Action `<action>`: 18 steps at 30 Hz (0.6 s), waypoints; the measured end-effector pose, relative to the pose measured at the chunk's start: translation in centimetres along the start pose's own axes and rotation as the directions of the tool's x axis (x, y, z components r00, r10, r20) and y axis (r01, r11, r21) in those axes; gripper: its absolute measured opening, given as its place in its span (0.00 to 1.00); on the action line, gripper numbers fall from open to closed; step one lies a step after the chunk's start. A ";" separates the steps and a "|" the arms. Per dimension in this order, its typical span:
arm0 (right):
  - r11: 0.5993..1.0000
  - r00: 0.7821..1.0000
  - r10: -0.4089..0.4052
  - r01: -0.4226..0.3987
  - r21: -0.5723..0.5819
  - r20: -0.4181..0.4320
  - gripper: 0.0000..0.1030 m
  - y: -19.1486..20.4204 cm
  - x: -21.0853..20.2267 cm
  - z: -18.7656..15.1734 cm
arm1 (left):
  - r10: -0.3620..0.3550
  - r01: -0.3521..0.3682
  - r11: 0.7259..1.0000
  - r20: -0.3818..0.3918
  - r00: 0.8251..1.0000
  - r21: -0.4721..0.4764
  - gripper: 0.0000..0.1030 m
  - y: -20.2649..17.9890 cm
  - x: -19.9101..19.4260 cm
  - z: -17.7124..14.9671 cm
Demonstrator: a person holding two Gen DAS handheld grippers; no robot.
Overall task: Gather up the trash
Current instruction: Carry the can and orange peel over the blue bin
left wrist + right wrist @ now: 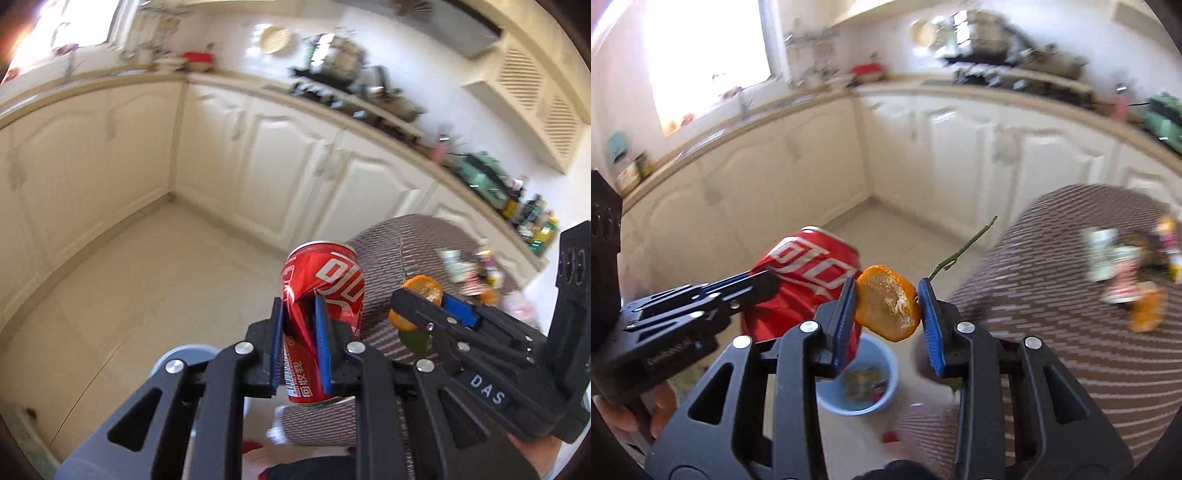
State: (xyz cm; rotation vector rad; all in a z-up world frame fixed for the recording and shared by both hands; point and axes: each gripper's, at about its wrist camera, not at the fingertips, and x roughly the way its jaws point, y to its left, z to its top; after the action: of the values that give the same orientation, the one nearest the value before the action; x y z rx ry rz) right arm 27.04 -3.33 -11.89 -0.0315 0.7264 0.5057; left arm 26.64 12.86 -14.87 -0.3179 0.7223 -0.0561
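I'm working in a home kitchen. Cream raised-panel cabinets (280, 173) run along 2 walls under a beige countertop (236, 79), meeting in a corner. A stove with pots (343, 70) sits under a range hood (461, 26), and bottles (532, 218) crowd the counter's far end. A bright window (705, 48) lights the pale tiled floor (140, 295).

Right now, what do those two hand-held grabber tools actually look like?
Both the left gripper and right gripper are black plastic linkages with silver pivot pins. Their jaws carry flat blue ribbed pads. White "DAS" lettering marks the right one. A bare hand grips the left handle.
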 end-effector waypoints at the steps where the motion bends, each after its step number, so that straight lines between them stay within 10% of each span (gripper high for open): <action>1: 1.000 0.999 0.014 -0.014 -0.013 -0.029 0.33 1.3 1.9 -0.4 | 0.025 -0.025 1.000 -0.015 1.000 -0.016 0.15 1.5 0.5 -0.5; 18: 1.000 0.921 0.031 -0.030 0.007 -0.389 0.33 5.2 22.3 -8.8 | 0.168 -0.226 0.960 -0.310 0.936 -0.163 0.16 16.6 14.5 -8.2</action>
State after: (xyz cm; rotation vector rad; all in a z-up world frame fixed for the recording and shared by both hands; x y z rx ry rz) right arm 33.32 9.09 -32.13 -0.1227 1.1192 0.5352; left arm 31.18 24.10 -35.00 -0.4296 1.0568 0.1646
